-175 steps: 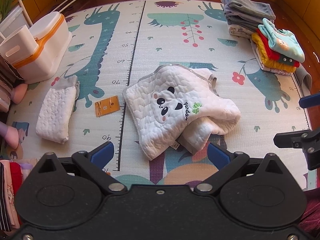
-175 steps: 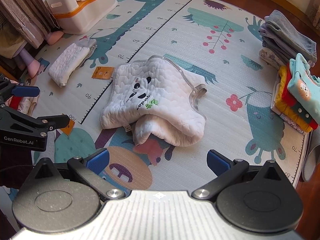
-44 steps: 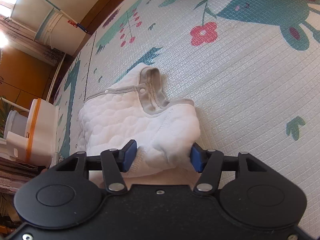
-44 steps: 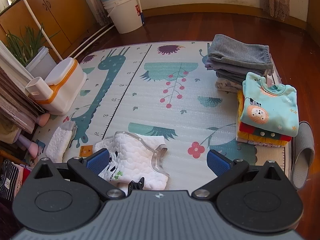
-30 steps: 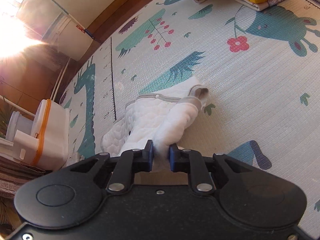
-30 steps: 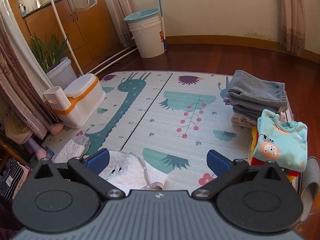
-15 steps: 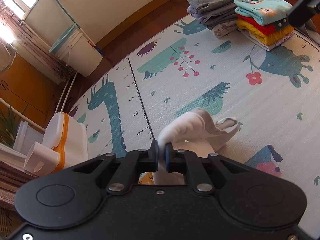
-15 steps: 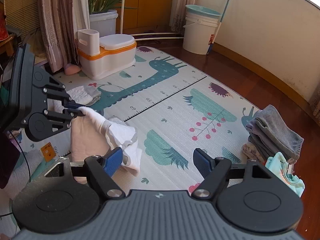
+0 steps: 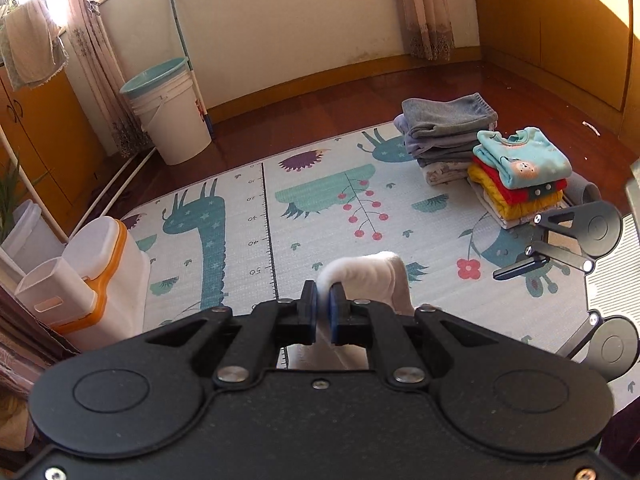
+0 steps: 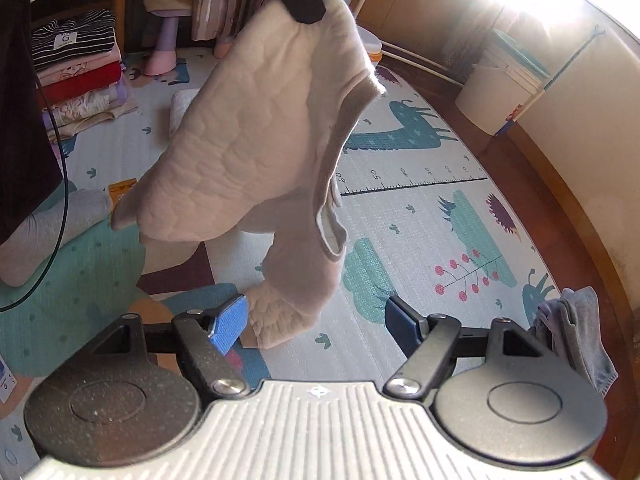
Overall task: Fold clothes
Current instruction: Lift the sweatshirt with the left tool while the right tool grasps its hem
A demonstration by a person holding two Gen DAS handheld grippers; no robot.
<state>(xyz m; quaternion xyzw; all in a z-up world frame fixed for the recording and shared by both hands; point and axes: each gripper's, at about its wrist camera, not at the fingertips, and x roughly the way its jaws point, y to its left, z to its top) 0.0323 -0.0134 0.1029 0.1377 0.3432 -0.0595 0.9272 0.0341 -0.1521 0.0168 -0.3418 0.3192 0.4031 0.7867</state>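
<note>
My left gripper (image 9: 323, 305) is shut on a fold of the white quilted baby top (image 9: 370, 276) and holds it up in the air. In the right wrist view the same top (image 10: 256, 136) hangs inside out from the left gripper (image 10: 308, 10) at the upper left, one sleeve dangling down. My right gripper (image 10: 316, 322) is open, its blue pads either side of that sleeve's cuff (image 10: 280, 316), not closed on it. The right gripper (image 9: 520, 268) also shows at the right edge of the left wrist view.
A printed play mat (image 9: 312, 208) covers the wooden floor. Two stacks of folded clothes (image 9: 516, 172) stand at its far right. A white and orange potty (image 9: 96, 272) and a bucket (image 9: 168, 120) are at the left. More folded clothes (image 10: 76, 64) lie left.
The left gripper has lifted the top higher off the mat. The right gripper has swung round and come in low under the hanging sleeve.
</note>
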